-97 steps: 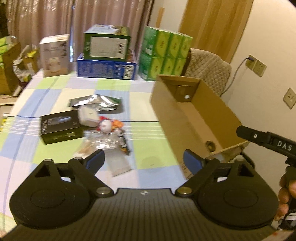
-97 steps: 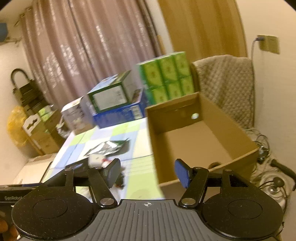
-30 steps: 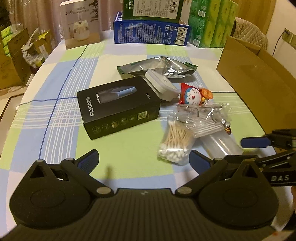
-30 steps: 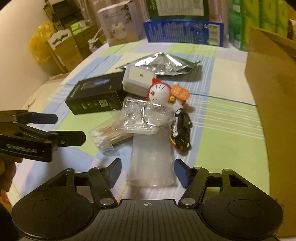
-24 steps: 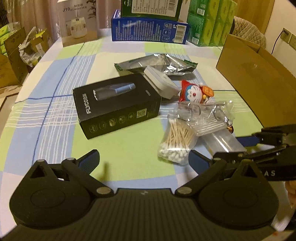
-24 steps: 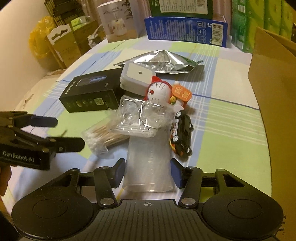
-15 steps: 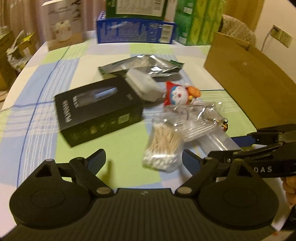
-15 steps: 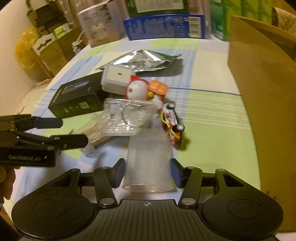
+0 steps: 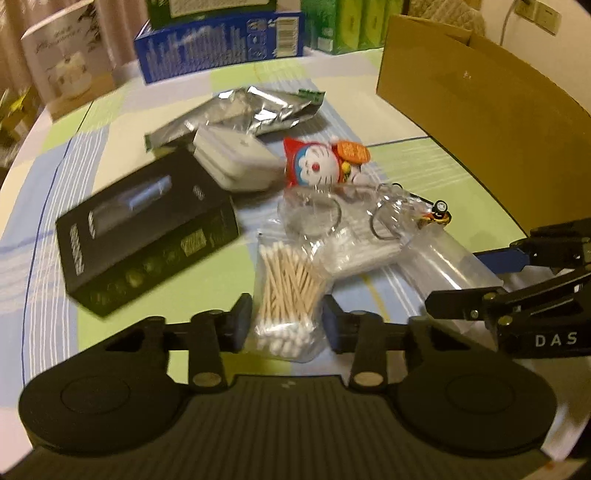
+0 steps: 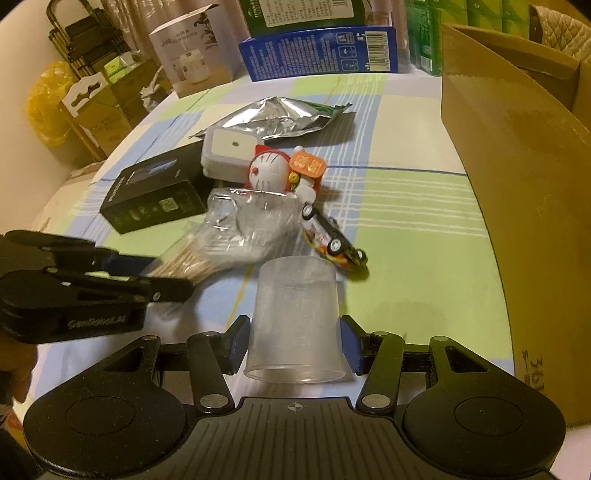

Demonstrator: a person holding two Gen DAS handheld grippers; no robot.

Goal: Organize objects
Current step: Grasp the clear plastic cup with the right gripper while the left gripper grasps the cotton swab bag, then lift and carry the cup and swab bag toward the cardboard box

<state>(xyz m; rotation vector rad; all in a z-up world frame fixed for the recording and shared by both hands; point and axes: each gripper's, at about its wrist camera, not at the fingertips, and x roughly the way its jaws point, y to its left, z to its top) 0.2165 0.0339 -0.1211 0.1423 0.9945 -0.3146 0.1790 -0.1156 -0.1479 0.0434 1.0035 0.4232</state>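
Observation:
My left gripper (image 9: 286, 323) is shut on a clear bag of cotton swabs (image 9: 286, 291); the gripper also shows in the right wrist view (image 10: 155, 275). My right gripper (image 10: 294, 349) is shut on a clear plastic cup (image 10: 297, 317) lying on its side; the cup also shows in the left wrist view (image 9: 443, 258). Beyond lie a clear bag of key rings (image 9: 347, 225), a Doraemon toy (image 9: 314, 166), a toy car (image 10: 330, 243), a white case (image 9: 236, 158), a black box (image 9: 144, 232) and a silver foil pouch (image 9: 258, 107).
An open cardboard box (image 10: 517, 166) stands at the table's right edge. Blue (image 9: 221, 44), green (image 9: 343, 22) and white (image 9: 62, 81) boxes line the far edge. The checked tablecloth (image 10: 406, 221) is bare between the pile and the cardboard box.
My left gripper moved forward and closed on the cotton swab bag. My right gripper stays shut on the cup, now slightly lifted and nearer the toy car.

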